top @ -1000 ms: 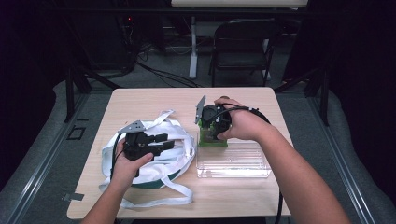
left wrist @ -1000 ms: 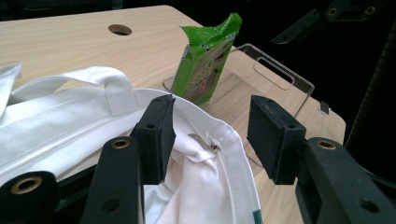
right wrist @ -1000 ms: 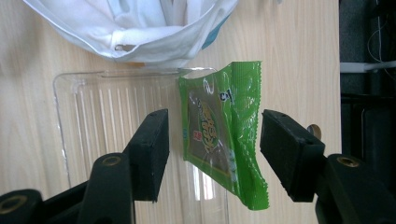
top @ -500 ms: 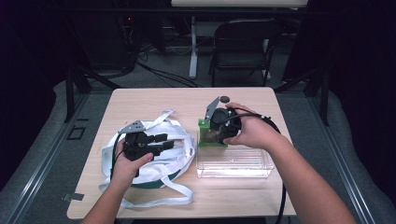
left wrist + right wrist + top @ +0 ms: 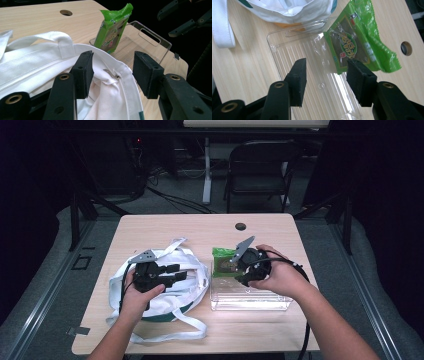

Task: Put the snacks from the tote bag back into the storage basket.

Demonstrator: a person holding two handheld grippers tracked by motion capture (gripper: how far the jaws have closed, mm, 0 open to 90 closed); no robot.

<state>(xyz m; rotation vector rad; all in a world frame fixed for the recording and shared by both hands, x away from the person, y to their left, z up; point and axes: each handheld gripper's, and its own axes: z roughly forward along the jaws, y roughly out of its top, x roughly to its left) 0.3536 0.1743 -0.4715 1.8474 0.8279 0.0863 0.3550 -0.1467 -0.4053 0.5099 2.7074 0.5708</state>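
A wooden table [image 5: 150,227] is seen from above, with a white cloth bag [image 5: 187,285] lying on its left half and a clear plastic tray [image 5: 250,300] on its right half, the two just beside each other. The left gripper [image 5: 172,272] is held over the bag by the person's left hand [image 5: 137,295]. In the left gripper view its jaws are seen standing partly apart over the bag's [image 5: 37,67] zippered rim, with a fold of white fabric and the metal zipper pull [image 5: 110,74] lying between them; whether the pads [image 5: 83,72] press on the cloth cannot be told, though a clear gap is visible beside the right-hand pad. A green snack packet [image 5: 222,262] is propped at the far left end of the tray, leaning on its wall with its crimped top pointing up. The right gripper [image 5: 240,267] is held by the right hand [image 5: 280,277] directly over that end of the tray. Its jaws have just been closing, yet in the right gripper view they are seen apart above the ribbed tray [image 5: 294,47] floor, with only the lower corner of the packet [image 5: 359,37] lying beside one pad [image 5: 359,80]; nothing is gripped. A round cable hole [image 5: 240,226] is seen in the tabletop beyond the packet, and a dark folding chair [image 5: 260,170] is placed behind the table.
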